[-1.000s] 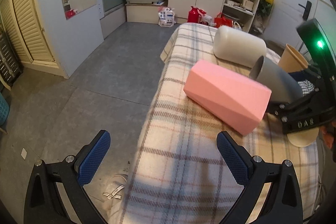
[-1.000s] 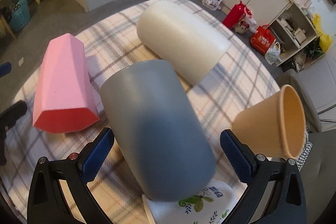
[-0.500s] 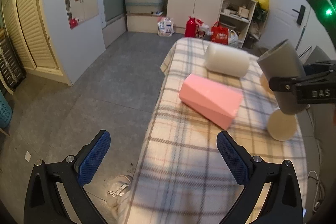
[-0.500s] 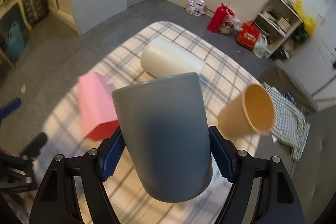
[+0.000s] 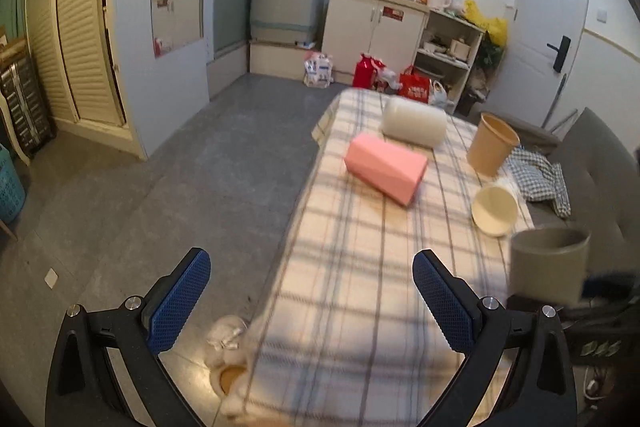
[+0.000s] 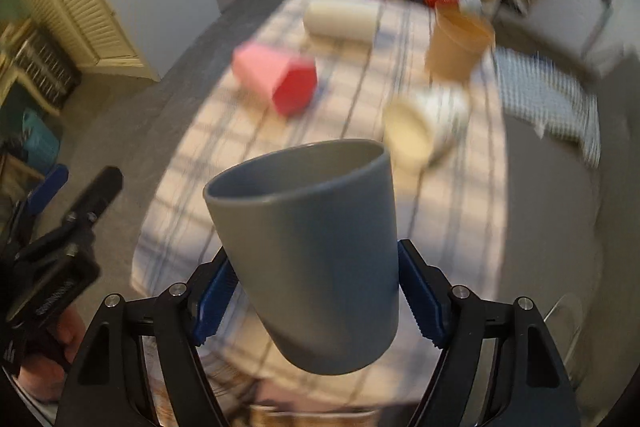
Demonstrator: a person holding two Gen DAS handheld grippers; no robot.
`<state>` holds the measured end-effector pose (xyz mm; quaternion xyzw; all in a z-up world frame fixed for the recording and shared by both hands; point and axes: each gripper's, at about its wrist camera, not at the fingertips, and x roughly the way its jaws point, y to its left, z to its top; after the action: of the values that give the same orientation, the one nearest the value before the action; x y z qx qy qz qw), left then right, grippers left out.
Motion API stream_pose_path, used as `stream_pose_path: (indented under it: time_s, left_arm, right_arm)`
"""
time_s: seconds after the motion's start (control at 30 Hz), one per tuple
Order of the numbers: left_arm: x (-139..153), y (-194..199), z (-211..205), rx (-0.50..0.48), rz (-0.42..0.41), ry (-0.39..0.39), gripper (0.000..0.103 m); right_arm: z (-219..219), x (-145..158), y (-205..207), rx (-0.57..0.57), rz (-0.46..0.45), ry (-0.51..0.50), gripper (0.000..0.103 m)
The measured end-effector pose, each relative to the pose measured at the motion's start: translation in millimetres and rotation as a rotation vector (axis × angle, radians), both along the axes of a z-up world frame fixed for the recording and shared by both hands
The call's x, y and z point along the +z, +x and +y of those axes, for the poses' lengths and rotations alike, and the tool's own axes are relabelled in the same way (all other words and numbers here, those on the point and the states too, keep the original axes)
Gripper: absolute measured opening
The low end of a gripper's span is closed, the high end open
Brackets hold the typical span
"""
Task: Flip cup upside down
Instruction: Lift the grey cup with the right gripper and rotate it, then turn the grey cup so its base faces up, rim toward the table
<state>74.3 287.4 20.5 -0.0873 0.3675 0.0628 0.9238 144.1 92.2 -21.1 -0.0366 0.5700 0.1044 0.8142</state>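
Slippage threatens: your right gripper (image 6: pixel 316 291) clamps the grey cup (image 6: pixel 312 255) at frame centre, mouth up; left gripper (image 5: pixel 312 301) gapes empty.

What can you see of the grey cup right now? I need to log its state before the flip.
The grey cup is a plain, handleless, smooth matte tumbler, plastic or ceramic by its look. The right hand-held gripper clamps its lower body between blue pads. It is held in the air above the plaid tablecloth, mouth up and tilted slightly away from the camera, its pale inside apparently empty. Only the pads touch it. The left wrist view shows it blurred at the near right edge of the table.
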Motion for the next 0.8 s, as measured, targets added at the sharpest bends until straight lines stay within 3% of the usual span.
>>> stream_pose_path:
  time_s: [0.13, 0.27, 0.63, 0.8]
  left_arm:
    - [-9.6, -8.3, -4.8, -0.002, 0.018, 0.042, 0.103]
    - [-18.0, -9.0, -0.5, 0.011, 0.039, 0.012, 0.103]
    - [-38.9, 1.8, -7.6, 0.006, 0.078, 0.06, 0.103]
    - [-44.1, 9.1, -21.3, -0.012, 0.096, 0.083, 0.103]
  right_arm:
    - [-4.7, -28.3, -6.4, -0.121, 0.037, 0.092, 0.075]
    - [-10.5, -37.1, -0.4, -0.229, 0.014, 0.148, 0.075]
    - [-16.7, -45.0, 28.5, -0.233, -0.056, 0.124, 0.074]
    - [-25.5, -36.5, 27.3, -0.201, -0.135, 0.184, 0.075]
